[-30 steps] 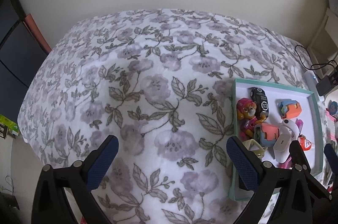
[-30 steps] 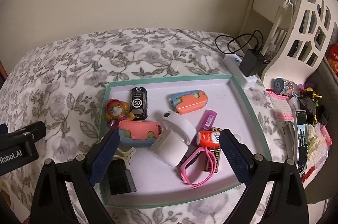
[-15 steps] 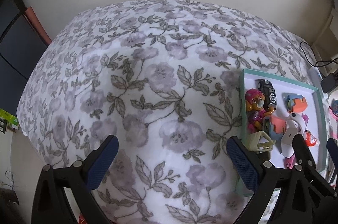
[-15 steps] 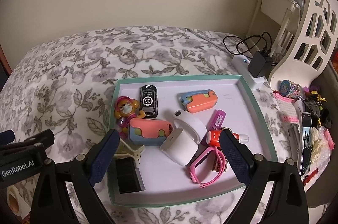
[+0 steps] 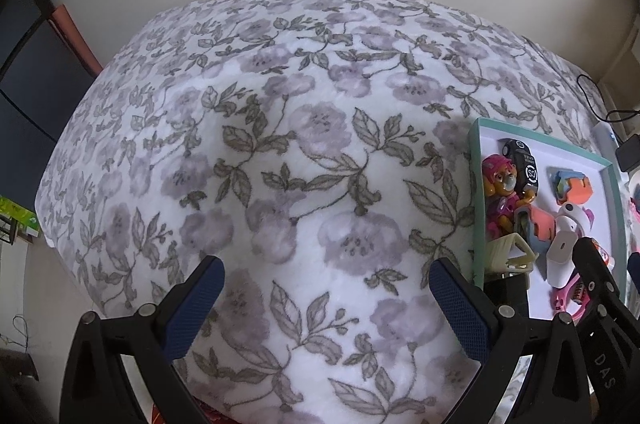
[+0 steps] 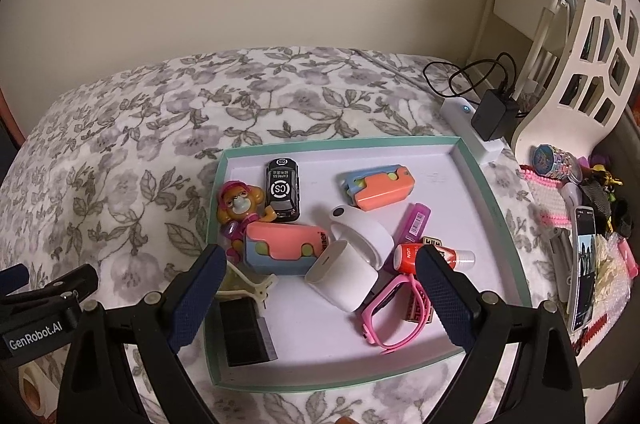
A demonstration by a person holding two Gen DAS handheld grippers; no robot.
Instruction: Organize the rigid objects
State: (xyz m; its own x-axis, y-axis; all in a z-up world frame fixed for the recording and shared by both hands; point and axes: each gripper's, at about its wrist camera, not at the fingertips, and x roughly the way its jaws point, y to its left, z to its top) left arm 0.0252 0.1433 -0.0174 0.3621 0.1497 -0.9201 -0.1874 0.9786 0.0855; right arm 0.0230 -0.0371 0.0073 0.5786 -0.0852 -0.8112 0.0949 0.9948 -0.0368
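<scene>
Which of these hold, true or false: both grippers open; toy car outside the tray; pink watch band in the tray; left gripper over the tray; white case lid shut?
1. Both grippers open: true. The left gripper and right gripper hold nothing.
2. Toy car outside the tray: false, it lies inside.
3. Pink watch band in the tray: true.
4. Left gripper over the tray: false, it is over the floral blanket.
5. White case lid shut: false, it is flipped open.
</scene>
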